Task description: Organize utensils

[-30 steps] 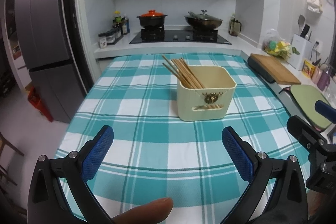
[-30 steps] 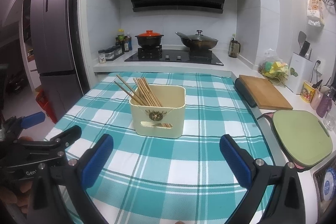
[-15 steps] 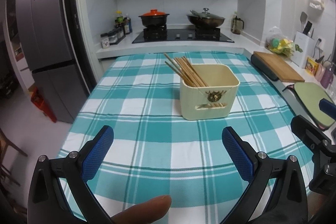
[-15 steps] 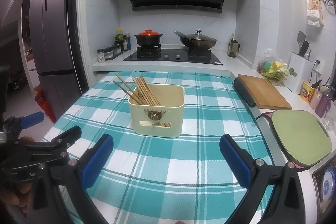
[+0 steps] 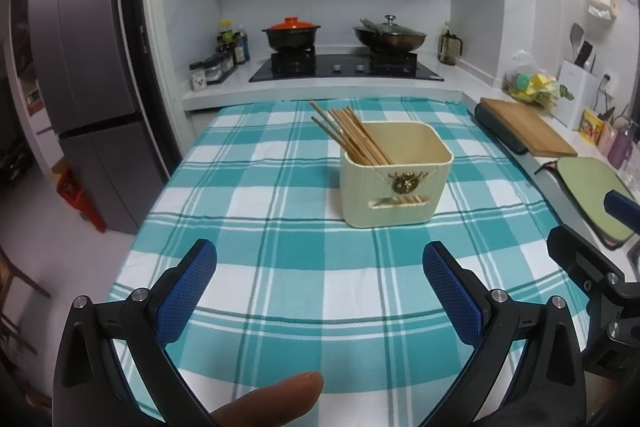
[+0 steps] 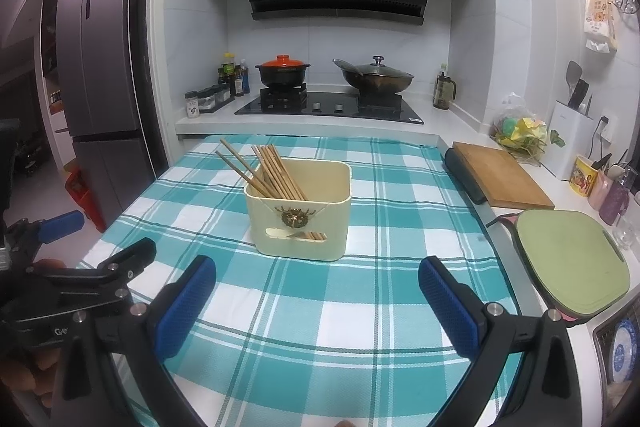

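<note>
Left wrist view: the left gripper [image 5: 320, 283], jaws spread wide and empty, hovers low over the checked cloth [image 5: 280, 227]; the cream holder [image 5: 394, 183] stands ahead, slightly right, chopsticks [image 5: 348, 135] leaning back-left.

Right wrist view: the right gripper [image 6: 316, 297] (equally wide, empty) faces the holder [image 6: 300, 215] ahead, slightly left; neither looks nearer.

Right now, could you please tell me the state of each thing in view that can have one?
left gripper: open, empty, above the tablecloth.
right gripper: open, empty.
chopsticks: bundled in the holder, leaning left.
utensil holder: upright on the checked tablecloth.
clay pot: orange lid on.
wok: lid on.
</note>
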`<state>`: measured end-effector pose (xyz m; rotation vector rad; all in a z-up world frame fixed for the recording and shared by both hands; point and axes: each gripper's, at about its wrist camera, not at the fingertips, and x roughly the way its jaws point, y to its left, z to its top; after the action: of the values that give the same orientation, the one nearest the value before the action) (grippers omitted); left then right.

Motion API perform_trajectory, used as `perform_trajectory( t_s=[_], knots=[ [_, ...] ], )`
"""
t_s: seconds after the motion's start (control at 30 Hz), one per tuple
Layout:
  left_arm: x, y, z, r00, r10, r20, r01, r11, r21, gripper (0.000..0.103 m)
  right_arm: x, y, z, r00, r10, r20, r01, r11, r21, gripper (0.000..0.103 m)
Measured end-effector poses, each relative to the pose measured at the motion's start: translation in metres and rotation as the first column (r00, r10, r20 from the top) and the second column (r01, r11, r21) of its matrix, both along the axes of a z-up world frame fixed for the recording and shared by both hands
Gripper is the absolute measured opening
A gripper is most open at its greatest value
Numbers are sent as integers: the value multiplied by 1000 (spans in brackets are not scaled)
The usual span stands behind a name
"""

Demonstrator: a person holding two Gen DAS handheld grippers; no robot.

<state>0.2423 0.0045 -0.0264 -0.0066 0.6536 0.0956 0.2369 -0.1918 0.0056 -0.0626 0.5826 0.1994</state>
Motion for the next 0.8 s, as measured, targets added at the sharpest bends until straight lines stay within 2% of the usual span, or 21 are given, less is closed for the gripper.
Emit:
perform_trajectory(
  t_s=[0.8],
  knots=[
    [2, -3, 0, 1000, 1, -8, -1, 1000, -5, 103, -1, 4, -3, 1000, -7, -16, 7, 999, -34, 103]
  ],
)
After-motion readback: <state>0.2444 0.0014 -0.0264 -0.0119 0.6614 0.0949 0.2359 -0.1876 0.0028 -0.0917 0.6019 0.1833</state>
